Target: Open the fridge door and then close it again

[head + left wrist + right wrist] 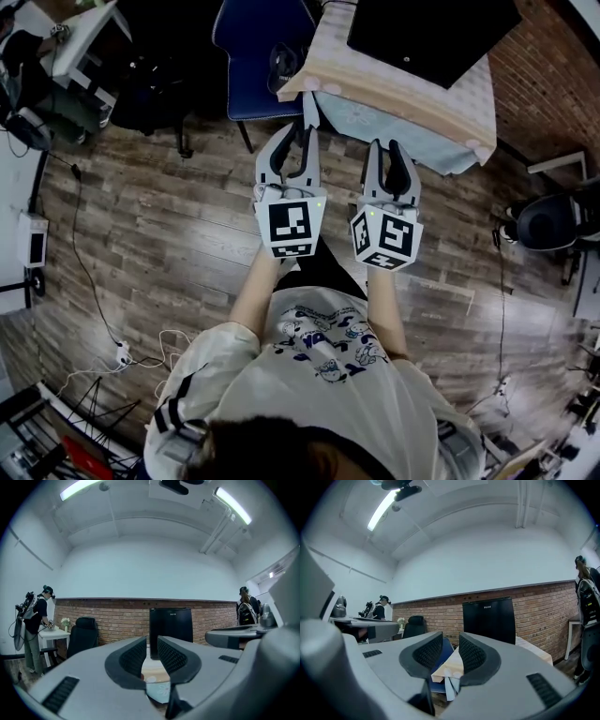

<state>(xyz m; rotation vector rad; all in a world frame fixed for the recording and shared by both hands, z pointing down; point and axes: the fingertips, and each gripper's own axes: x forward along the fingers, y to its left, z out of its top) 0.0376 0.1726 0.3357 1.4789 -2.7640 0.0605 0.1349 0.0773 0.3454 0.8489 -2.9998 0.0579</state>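
Bench top centre, draped in a pale patterned cloth that hangs over the near edge. Black fridge stands directly on the bench, toward the back; the front strip of the top is bare. Floor is grey-brown wood-look planks. On the floor: blue chair just beside the bench's left end, black office chair far right and well apart from the bench, and a white power strip lower left with thin cables trailing from it.
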